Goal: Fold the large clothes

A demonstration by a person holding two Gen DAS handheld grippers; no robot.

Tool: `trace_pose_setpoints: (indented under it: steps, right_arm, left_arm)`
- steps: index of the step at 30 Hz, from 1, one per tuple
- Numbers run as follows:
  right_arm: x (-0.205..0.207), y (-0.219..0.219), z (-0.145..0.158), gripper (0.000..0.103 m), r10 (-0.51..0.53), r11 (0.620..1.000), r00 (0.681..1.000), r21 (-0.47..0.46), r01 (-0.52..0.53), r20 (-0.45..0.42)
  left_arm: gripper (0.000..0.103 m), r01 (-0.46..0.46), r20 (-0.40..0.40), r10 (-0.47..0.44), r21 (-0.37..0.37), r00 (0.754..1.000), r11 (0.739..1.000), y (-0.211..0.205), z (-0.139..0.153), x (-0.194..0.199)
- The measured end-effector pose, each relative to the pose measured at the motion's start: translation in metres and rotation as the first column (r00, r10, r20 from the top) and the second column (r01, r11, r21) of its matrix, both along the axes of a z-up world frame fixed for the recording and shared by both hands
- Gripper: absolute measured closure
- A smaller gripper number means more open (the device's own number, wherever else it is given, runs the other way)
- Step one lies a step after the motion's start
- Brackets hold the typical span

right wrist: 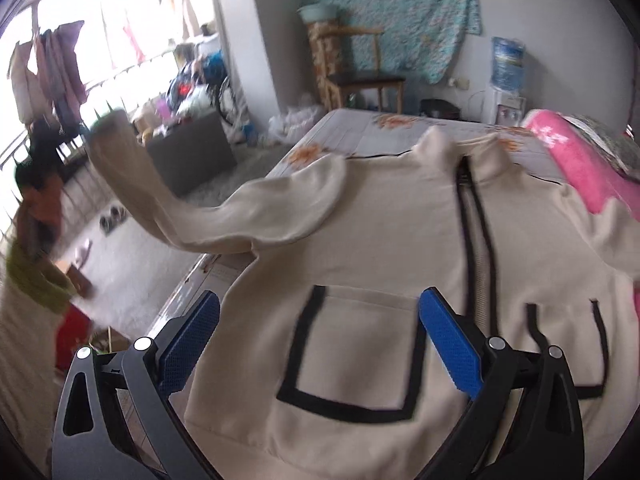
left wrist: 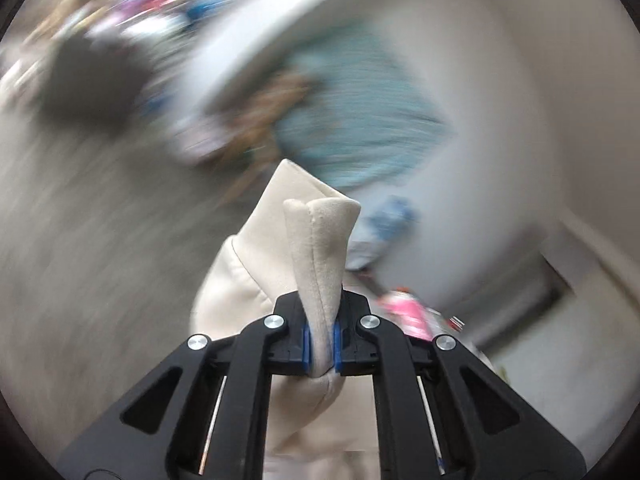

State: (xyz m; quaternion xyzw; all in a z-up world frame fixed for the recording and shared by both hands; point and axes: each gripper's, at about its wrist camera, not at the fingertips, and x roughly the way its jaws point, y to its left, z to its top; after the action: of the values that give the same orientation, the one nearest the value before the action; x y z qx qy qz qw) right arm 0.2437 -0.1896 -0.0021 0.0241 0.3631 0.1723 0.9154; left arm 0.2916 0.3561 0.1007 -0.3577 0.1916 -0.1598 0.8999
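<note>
Spread front-up across the bed, filling the middle and lower right of the right wrist view: cream zip-up sweatshirt with black-edged pockets. Soft, thick fleece by the look of it; probably fairly light, limp, prone to sagging and dragging its own weight when lifted by one corner. Best taken at seams, cuffs, hem or shoulders rather than mid-panel.

Stretched off the bed edge toward the upper left of that view: one sleeve, lifted. Pinched at its cuff in the lower centre of the left wrist view by the left gripper, fingers closed tight on the fabric. Above the pocket area, right gripper, fingers spread wide, holding nothing.

At top centre, a pale basin on a wooden chair; contents not visible.
</note>
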Motion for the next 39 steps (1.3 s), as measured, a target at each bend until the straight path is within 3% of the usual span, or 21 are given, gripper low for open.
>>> trace_pose_setpoints:
  steps: [2,4,7,10,12,15,16,18,20,24,26,29,31,34,35,39]
  right_arm:
    - [-0.011,-0.025,0.008,0.005,-0.034,0.999,0.999,0.03,0.033,0.016]
    - [-0.022,-0.047,0.013,0.005,-0.069,0.997,0.997,0.042,0.067,0.036]
    - [-0.037,-0.08,0.018,0.005,-0.125,0.991,0.99,0.049,0.122,0.058]
    - [-0.05,-0.116,0.016,0.005,-0.188,0.981,0.981,0.051,0.185,0.058]
    - [-0.055,-0.139,0.008,0.005,-0.228,0.973,0.973,0.051,0.226,0.039]
    - [-0.057,-0.171,-0.008,0.005,-0.279,0.959,0.96,0.051,0.279,-0.016]
    - [-0.056,-0.177,-0.012,0.005,-0.285,0.957,0.958,0.049,0.286,-0.031]
    - [-0.054,-0.19,-0.019,0.005,-0.292,0.955,0.955,0.045,0.295,-0.061]
    - [-0.049,-0.202,-0.022,0.005,-0.299,0.953,0.951,0.032,0.302,-0.074]
    - [-0.041,-0.21,-0.02,0.005,-0.303,0.952,0.951,0.029,0.305,-0.066]
    - [-0.04,-0.21,-0.022,0.005,-0.302,0.951,0.951,0.044,0.305,-0.069]
    - [-0.035,-0.204,-0.029,0.005,-0.283,0.955,0.955,0.071,0.289,-0.087]
    - [-0.032,-0.195,-0.036,0.005,-0.262,0.961,0.959,0.065,0.27,-0.108]
    - [-0.022,-0.182,-0.046,0.005,-0.244,0.967,0.961,0.043,0.251,-0.131]
    - [-0.02,-0.179,-0.049,0.005,-0.244,0.968,0.96,0.033,0.25,-0.138]
    - [-0.01,-0.171,-0.063,0.005,-0.263,0.965,0.948,-0.026,0.263,-0.181]
  left_arm:
    - [0.096,0.128,0.094,-0.134,0.064,0.987,0.99,-0.065,0.055,-0.002]
    - [0.096,0.262,0.132,-0.279,0.132,0.951,0.956,-0.135,0.088,0.001]
    - [0.095,0.378,0.104,-0.409,0.228,0.907,0.897,-0.221,0.099,0.009]
    - [0.095,0.488,-0.025,-0.501,0.267,0.865,0.831,-0.306,0.064,0.027]
    - [0.095,0.505,-0.102,-0.499,0.298,0.86,0.81,-0.336,0.031,0.038]
    - [0.079,0.538,-0.269,-0.468,0.341,0.842,0.771,-0.371,-0.035,0.056]
    - [0.067,0.549,-0.311,-0.459,0.348,0.832,0.76,-0.381,-0.05,0.06]
    - [0.057,0.569,-0.376,-0.446,0.339,0.812,0.749,-0.38,-0.076,0.056]
    - [0.048,0.57,-0.376,-0.449,0.329,0.81,0.752,-0.377,-0.079,0.051]
    - [0.043,0.511,-0.32,-0.411,0.364,0.854,0.779,-0.343,-0.059,0.03]
    - [0.041,0.464,-0.31,-0.358,0.419,0.881,0.78,-0.33,-0.05,0.021]
    - [0.035,0.429,-0.331,-0.298,0.464,0.895,0.775,-0.305,-0.044,-0.006]
    - [0.031,0.407,-0.357,-0.242,0.518,0.902,0.752,-0.294,-0.05,-0.023]
    - [0.029,0.373,-0.404,-0.124,0.627,0.906,0.683,-0.285,-0.077,-0.051]
    - [0.029,0.373,-0.416,-0.106,0.64,0.903,0.672,-0.282,-0.085,-0.057]
    - [0.029,0.366,-0.469,-0.037,0.636,0.882,0.679,-0.267,-0.126,-0.065]
